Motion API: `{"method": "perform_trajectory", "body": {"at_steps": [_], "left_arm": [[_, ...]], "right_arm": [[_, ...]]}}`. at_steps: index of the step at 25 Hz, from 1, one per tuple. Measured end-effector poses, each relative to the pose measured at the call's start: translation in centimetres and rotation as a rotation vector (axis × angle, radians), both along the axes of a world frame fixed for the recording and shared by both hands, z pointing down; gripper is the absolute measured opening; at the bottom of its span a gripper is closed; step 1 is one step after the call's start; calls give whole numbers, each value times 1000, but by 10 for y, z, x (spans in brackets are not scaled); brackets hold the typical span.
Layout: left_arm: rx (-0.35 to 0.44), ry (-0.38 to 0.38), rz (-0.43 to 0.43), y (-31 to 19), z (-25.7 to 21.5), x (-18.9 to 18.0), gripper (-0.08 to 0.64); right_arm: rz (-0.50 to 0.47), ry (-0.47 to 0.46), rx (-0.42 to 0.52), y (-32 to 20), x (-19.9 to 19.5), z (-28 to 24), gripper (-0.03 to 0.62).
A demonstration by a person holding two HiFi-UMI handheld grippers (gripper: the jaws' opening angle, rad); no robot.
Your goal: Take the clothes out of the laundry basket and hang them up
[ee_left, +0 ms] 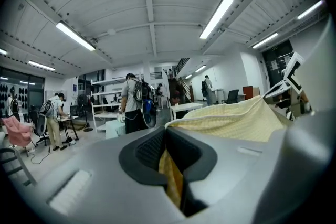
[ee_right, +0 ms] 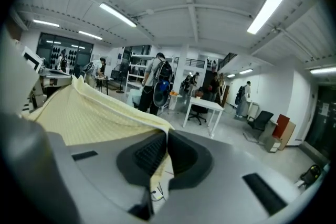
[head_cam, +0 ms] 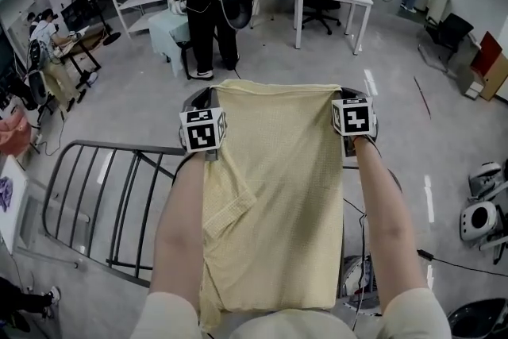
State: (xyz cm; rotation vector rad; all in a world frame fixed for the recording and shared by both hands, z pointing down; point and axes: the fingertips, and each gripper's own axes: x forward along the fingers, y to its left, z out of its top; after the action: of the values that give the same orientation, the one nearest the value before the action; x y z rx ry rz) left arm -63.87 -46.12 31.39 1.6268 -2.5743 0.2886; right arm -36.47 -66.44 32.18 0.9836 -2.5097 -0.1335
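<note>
Both grippers hold the same piece. The left gripper (head_cam: 204,102) has its fingers (ee_left: 149,150) fully closed on one top corner of the yellow garment (head_cam: 274,171). The right gripper (head_cam: 349,98) has its fingers (ee_right: 144,153) closed the same way on the other corner.

The top hem runs taut, left to right between the two grips. The body of the cloth drapes back toward the person, between the forearms, so the long axis runs fore-aft.

The dark drying rack (head_cam: 95,194) sits low and to the left, partly under the left forearm. Its top rail runs roughly parallel to the hem.

My read is that the left hand is nearer the rack, so the garment needs to shift left and down to go over a rail. No basket is identifiable in view.
</note>
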Motion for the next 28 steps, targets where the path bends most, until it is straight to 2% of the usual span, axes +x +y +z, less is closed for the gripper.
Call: {"method": "perform_trajectory", "body": {"at_steps": [3, 4, 6, 7, 8, 10, 13, 15, 18, 23, 28], "left_arm": [[-123, 63, 11, 3, 48, 0, 18], [-170, 84, 22, 4, 64, 3, 32], [-250, 112, 50, 7, 91, 10, 153], [-276, 121, 61, 10, 101, 15, 183], [-293, 130, 66, 14, 108, 19, 203], [-311, 166, 68, 24, 120, 25, 235], [-357, 245, 77, 42, 135, 35, 323], [-385, 248, 75, 53, 143, 42, 351], [-359, 244, 74, 65, 144, 53, 353], [-261, 261, 98, 89, 120, 76, 351], [-164, 350, 195, 128, 93, 120, 351]], "right_arm": [[-4, 63, -75, 10, 0, 43, 12], [-5, 85, -120, 14, 2, 60, 32], [-23, 139, -226, 23, 9, 94, 119], [-40, 166, -269, 28, 12, 108, 179], [-57, 189, -299, 34, 16, 120, 202], [-78, 222, -329, 46, 22, 135, 204], [-82, 266, -363, 60, 32, 149, 239], [-69, 270, -362, 67, 42, 151, 239], [-62, 240, -342, 77, 52, 148, 238], [-84, 137, -298, 110, 58, 127, 238], [-206, 73, -280, 179, 64, 110, 236]]}}
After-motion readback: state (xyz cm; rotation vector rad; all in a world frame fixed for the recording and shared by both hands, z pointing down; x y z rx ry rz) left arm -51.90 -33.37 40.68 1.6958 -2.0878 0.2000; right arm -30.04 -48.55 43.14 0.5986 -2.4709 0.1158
